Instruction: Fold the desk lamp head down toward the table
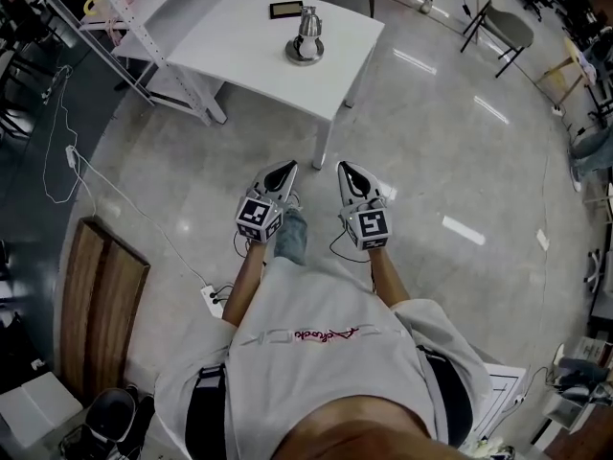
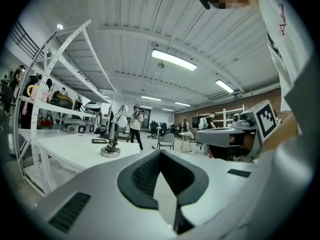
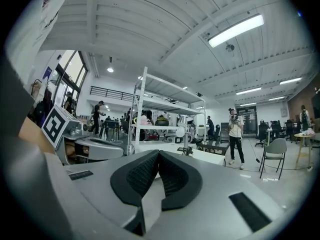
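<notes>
The desk lamp [image 1: 306,38] stands upright on its round base near the front of a white table [image 1: 239,51], well ahead of both grippers. In the left gripper view the lamp [image 2: 112,136] shows far off to the left, and in the right gripper view the lamp [image 3: 184,136] stands small past the jaws. My left gripper [image 1: 285,169] and right gripper [image 1: 346,168] hang side by side over the floor, short of the table and pointing toward it. Both are shut with nothing between the pads. Neither touches the lamp.
A small dark tablet [image 1: 285,10] lies behind the lamp. A white shelf rack [image 1: 144,27] stands left of the table. A wooden bench [image 1: 101,305] and a power strip [image 1: 213,298] sit on the floor at left. A grey chair [image 1: 503,27] stands far right; a person [image 3: 235,134] stands beyond.
</notes>
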`<state>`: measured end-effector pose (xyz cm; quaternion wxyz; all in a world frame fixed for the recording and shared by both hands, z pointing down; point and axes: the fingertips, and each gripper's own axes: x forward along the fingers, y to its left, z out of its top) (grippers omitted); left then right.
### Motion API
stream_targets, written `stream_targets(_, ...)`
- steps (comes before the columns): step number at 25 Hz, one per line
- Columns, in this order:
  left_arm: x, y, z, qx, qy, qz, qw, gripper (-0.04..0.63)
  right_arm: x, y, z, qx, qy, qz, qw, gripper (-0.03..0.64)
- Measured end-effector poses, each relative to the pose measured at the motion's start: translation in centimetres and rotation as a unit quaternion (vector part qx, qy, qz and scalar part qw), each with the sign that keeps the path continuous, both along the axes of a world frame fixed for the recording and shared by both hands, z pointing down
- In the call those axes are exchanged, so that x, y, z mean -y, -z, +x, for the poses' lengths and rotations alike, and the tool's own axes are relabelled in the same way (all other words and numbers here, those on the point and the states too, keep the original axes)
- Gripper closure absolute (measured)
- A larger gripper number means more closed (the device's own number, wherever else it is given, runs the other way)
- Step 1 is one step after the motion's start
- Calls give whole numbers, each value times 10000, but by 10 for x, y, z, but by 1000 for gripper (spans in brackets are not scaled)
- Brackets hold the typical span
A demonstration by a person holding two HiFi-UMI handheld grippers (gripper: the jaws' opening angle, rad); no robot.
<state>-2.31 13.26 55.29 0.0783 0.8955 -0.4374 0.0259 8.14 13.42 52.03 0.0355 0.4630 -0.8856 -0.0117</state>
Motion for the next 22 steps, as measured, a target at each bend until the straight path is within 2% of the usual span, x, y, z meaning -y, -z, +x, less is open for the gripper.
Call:
stream_targets(15, 131, 3, -25, -63, -239, -144, 9996, 577, 124, 10, -23, -71, -258, -86, 9996, 588)
stream_targets(22, 189, 17, -25, -47, -382, -27, 9993, 577, 182, 24, -19, -57, -476, 41, 9988, 588)
